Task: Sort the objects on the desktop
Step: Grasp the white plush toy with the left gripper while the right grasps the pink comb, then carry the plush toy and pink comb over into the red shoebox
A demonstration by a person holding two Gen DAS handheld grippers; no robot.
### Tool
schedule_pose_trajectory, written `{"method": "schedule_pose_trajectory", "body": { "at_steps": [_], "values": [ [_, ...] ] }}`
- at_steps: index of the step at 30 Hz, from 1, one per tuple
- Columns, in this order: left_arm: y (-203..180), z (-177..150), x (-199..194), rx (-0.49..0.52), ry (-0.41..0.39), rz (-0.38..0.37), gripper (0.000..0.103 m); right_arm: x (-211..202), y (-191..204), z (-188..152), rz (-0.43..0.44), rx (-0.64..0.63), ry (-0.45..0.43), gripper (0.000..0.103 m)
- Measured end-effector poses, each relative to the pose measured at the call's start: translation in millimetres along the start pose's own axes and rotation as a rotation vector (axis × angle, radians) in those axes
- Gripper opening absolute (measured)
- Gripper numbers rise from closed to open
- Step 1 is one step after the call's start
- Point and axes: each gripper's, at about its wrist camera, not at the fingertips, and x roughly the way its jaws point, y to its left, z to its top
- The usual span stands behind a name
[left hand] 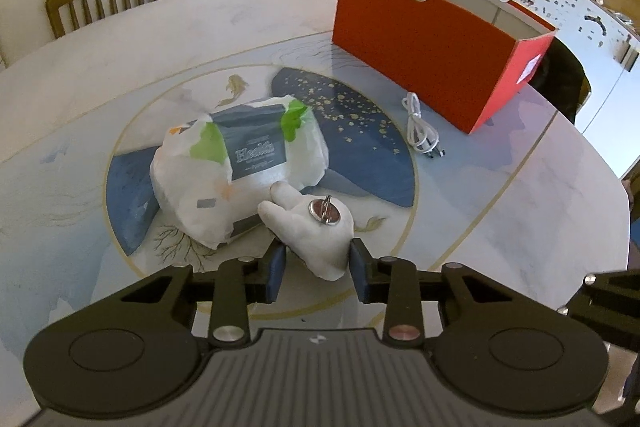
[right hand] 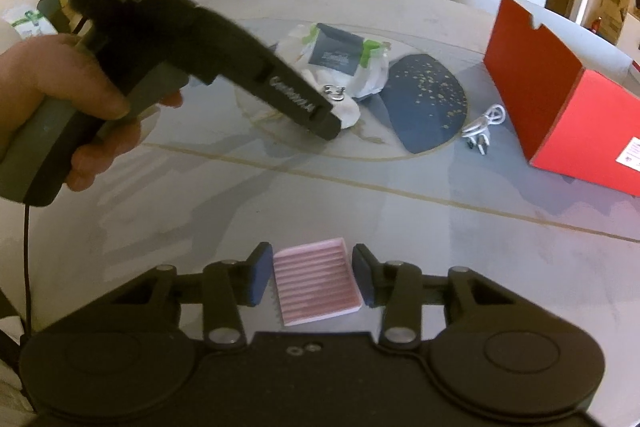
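The left tool (left hand: 318, 263) is sitting low over the table (left hand: 500, 211), its jaws open wide on either side of the white plush (left hand: 316, 231), apparently not yet pressing it. The plush is lying against the tissue pack (left hand: 236, 167), with a metal ring (left hand: 325, 214) on top, so a grip from its near end probably avoids both. The right tool (right hand: 312, 279) is hovering near the table's edge, jaws spread around a pink ribbed pad (right hand: 316, 285) without closing on it (contact is hard to judge). Both seem poised for a pick. The red box (left hand: 432, 59) is standing open-topped well beyond, likely the bin for sorting; a white cable (left hand: 420, 127) is lying just beside it, waiting its turn.
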Motion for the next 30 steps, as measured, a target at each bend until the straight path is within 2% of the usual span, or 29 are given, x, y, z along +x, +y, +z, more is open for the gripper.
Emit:
{"method": "schedule_pose_trajectory", "body": {
  "at_steps": [6, 16, 30],
  "values": [
    [-7.0, 2.6, -11.2, 0.019, -0.025, -0.014, 0.033, -12.6, -14.8, 1.8, -0.022, 0.036, -0.033, 0.042],
    [-28.7, 12.9, -36.2, 0.028, -0.054, -0.083, 0.033, -40.5, -53.9, 9.4, -0.073, 0.107, -0.086, 0.042],
    [-73.5, 49.6, -53.5, 0.067, -0.101, -0.194, 0.033, -73.7, -122.0, 27.5, -0.155, 0.171, -0.122, 0.042]
  ]
}}
